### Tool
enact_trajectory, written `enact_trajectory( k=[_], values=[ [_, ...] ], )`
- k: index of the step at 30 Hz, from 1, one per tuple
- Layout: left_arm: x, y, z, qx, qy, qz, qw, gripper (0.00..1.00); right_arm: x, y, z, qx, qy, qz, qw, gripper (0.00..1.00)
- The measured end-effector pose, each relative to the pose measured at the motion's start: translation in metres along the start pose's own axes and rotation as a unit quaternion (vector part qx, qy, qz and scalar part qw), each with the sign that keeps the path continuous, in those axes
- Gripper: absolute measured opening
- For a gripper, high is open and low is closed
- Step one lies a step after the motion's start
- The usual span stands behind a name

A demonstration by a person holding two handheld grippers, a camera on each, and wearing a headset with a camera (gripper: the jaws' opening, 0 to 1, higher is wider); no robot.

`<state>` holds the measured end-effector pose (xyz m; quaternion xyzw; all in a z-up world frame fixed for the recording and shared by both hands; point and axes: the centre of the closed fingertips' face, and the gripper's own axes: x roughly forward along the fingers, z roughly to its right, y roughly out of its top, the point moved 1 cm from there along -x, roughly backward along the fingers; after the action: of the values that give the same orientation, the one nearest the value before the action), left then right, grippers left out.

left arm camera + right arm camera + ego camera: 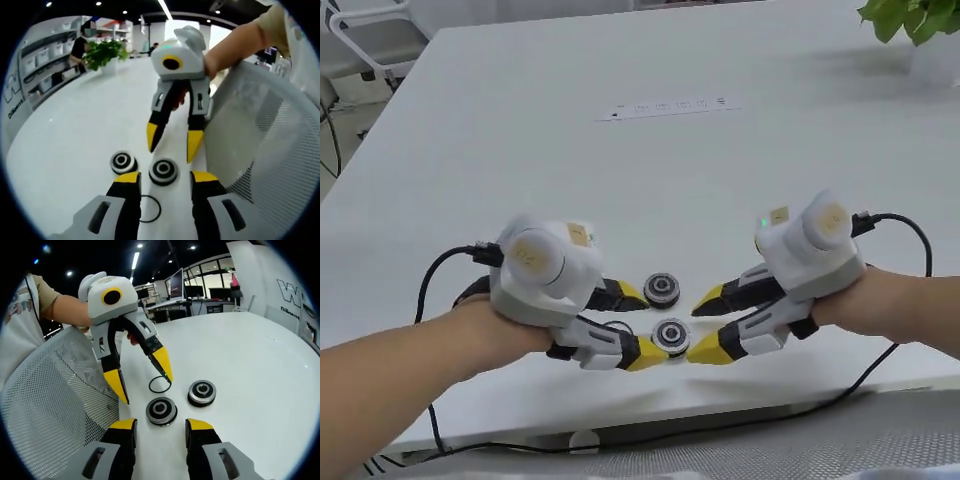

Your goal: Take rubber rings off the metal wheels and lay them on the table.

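I am flanking the near wheel (671,335) with left gripper (648,327) and right gripper (695,331), fingers (718,346) wide; off-centre closing risks skidding it away.

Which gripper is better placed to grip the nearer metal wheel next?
Left, marginally. The nearer round metal wheel sits centred at the open yellow tips of the left gripper; the right gripper, also open and aimed at it, stands slightly further back.
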<state>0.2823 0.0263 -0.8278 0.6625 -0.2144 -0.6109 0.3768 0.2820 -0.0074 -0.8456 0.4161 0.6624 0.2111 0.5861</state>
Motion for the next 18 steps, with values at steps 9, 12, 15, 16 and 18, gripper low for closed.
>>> enact_trajectory(
  k=[9, 12, 15, 16, 18],
  values=[
    [0.009, 0.0, -0.001, -0.005, -0.007, -0.005, 1.0, 0.31, 0.0, -0.001, 0.001, 0.007, -0.002, 0.004, 1.0, 0.37],
    [0.012, -0.002, 0.0, 0.002, -0.01, -0.011, 0.9999, 0.26, 0.0, -0.002, 0.002, 0.011, -0.002, 0.006, 0.9999, 0.37],
    [0.015, -0.002, 0.0, 0.002, -0.01, -0.014, 0.9999, 0.26, 0.0, -0.002, 0.003, 0.014, -0.003, 0.007, 0.9999, 0.37],
    [0.015, -0.002, 0.0, 0.003, -0.01, -0.014, 0.9999, 0.25, 0.0, -0.002, 0.003, 0.014, -0.003, 0.006, 0.9999, 0.37],
    [0.017, -0.001, 0.0, 0.001, -0.012, -0.012, 0.9999, 0.25, 0.001, -0.003, 0.003, 0.016, -0.003, 0.005, 0.9999, 0.38]
  ],
)
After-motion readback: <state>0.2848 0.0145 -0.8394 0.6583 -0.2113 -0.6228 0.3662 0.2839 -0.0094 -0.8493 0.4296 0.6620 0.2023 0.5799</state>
